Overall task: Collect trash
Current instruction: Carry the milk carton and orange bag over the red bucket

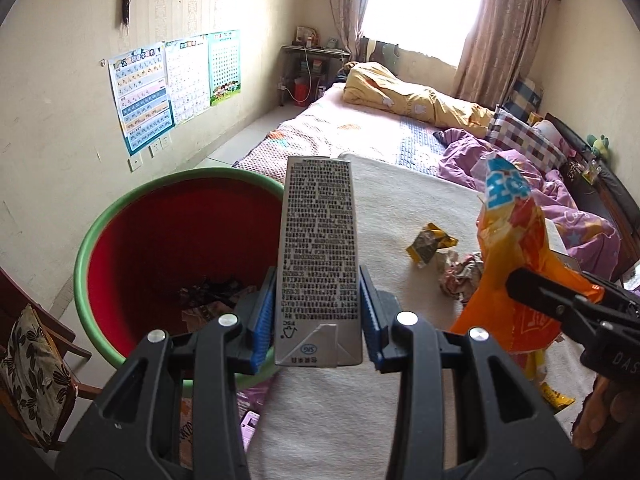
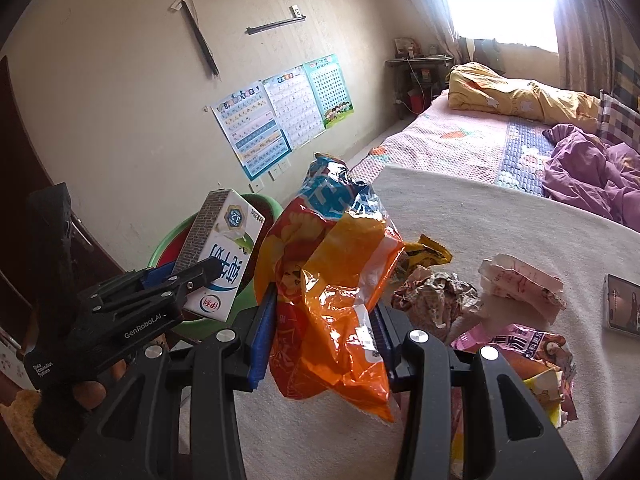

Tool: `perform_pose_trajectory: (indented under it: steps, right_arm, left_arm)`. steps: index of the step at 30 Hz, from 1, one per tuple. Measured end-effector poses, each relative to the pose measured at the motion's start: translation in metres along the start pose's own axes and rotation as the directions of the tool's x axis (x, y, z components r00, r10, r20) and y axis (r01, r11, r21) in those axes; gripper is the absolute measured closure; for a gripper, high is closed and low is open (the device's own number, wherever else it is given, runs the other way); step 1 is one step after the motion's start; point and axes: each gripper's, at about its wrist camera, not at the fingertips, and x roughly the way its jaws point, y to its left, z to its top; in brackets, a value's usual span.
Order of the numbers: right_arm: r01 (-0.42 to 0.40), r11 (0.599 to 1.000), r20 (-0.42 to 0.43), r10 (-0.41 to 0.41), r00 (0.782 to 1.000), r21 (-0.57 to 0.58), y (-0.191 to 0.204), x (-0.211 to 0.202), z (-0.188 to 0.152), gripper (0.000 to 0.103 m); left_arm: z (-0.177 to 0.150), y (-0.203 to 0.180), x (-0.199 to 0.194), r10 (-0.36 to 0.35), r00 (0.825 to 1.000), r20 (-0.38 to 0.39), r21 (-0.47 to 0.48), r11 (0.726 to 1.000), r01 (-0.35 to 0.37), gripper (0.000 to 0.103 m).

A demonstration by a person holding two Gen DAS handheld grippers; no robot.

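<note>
Two tools, both gripping: our left tool (image 1: 318,320) clamps a flat-sided cardboard milk carton (image 1: 318,256) beside the round red bin (image 1: 120,240) with green rim; our right tool (image 2: 324,340) pinches a crinkly orange foil snack bag (image 2: 332,280). Crumpled wrappers (image 2: 436,296) lie on the fuzzy cream blanket (image 2: 480,220).

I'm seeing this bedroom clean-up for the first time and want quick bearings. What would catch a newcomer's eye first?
The left claw grips a milk carton upright, beside the red tub with a green rim that stands by the bed. The right claw clamps a crinkled orange snack bag above the cream blanket. More wrappers lie scattered on that blanket to the right.
</note>
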Motion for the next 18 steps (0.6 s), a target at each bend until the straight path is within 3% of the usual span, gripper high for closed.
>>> perform_pose_trajectory:
  steps: [18]
  right_arm:
    - [0.013, 0.999, -0.011, -0.013, 1.0, 0.029, 0.039, 0.042, 0.01, 0.062]
  left_arm:
    - [0.011, 0.058, 0.013, 0.013, 1.0, -0.01, 0.031, 0.999, -0.012, 0.067]
